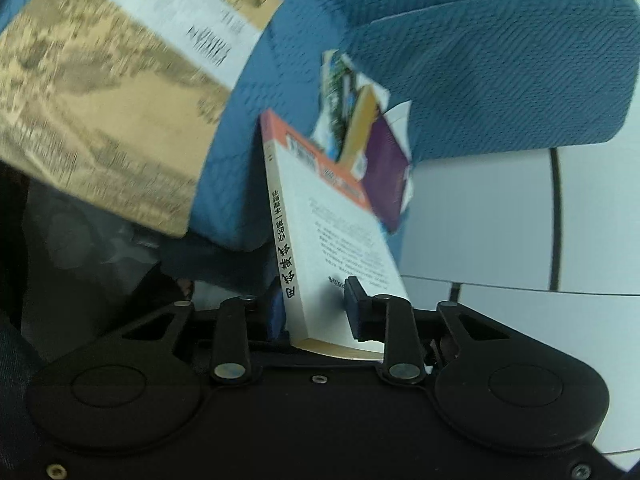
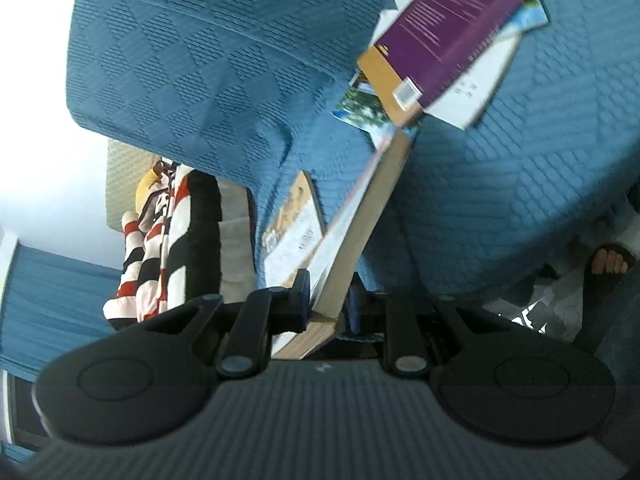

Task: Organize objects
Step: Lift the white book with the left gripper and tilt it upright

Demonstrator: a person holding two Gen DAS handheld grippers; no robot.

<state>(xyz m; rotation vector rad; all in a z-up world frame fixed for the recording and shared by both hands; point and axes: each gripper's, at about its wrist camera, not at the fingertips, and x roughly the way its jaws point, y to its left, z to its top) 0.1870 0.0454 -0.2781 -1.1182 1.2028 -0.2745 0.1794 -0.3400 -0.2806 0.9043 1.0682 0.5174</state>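
Note:
My left gripper (image 1: pixel 316 312) is shut on a white book with an orange top band (image 1: pixel 336 232). It holds the near end, spine to the left, and the book is raised in front of the blue sofa (image 1: pixel 480 80). My right gripper (image 2: pixel 326 304) is shut on a thick book (image 2: pixel 360 216) seen edge-on, its page block facing right. A pile of books topped by a purple book (image 2: pixel 452 32) lies on the sofa (image 2: pixel 200 60); the purple book (image 1: pixel 386 176) also shows beyond the white book. A tan book with a painted cover (image 1: pixel 100 92) is blurred at upper left; the tan book (image 2: pixel 292 224) sits beside my right gripper's left finger.
White floor tiles (image 1: pixel 520 220) lie to the right of the sofa. A red, white and black striped cloth (image 2: pixel 160 248) hangs at left. A person's foot in a dark sandal (image 2: pixel 608 264) is on the floor at right, beside a plastic bag (image 2: pixel 536 312).

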